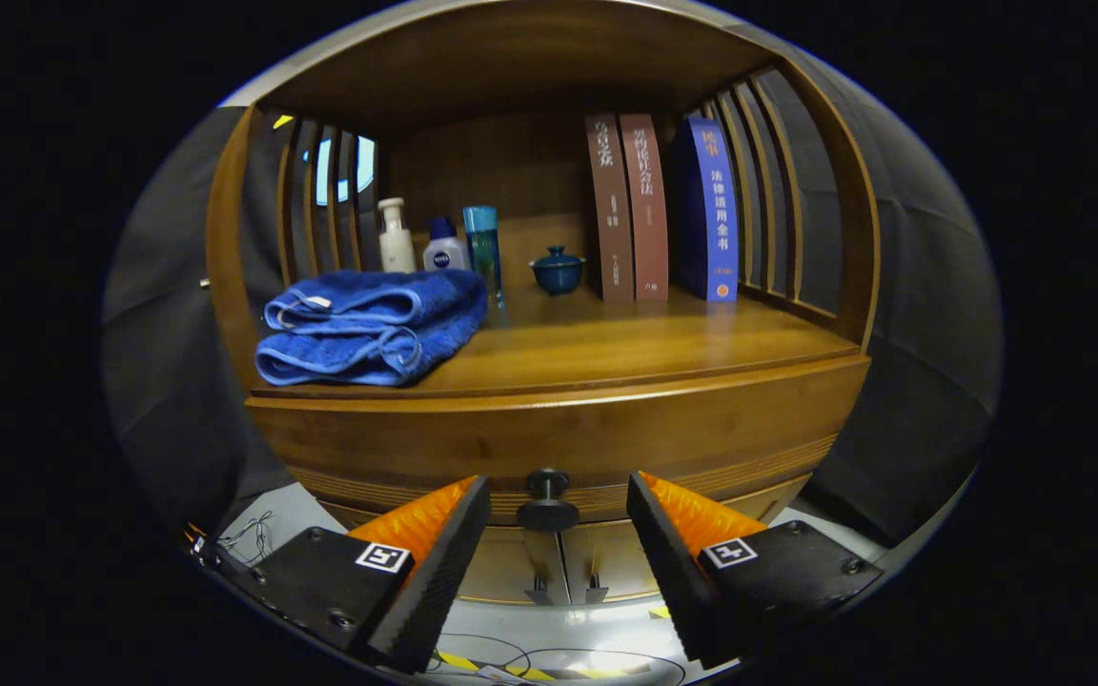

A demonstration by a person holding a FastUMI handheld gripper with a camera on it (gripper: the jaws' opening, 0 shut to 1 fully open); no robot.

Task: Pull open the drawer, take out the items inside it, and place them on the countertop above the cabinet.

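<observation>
Gripper view had the gripper (557,519) fingers spread wide, round dark metal drawer knob (548,498) between them, glossy wooden drawer front (559,433) closed.

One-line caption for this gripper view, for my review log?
Open gripper lines up on the closed drawer's knob, fingers either side without touching; folded blue towel, bottles, lidded cup and three books sit on the countertop above.

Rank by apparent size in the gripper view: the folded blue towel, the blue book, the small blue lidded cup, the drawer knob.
1. Folded blue towel
2. Blue book
3. Small blue lidded cup and drawer knob: they look alike, and the knob sits nearer, between the open fingers, so no ranking.
</observation>
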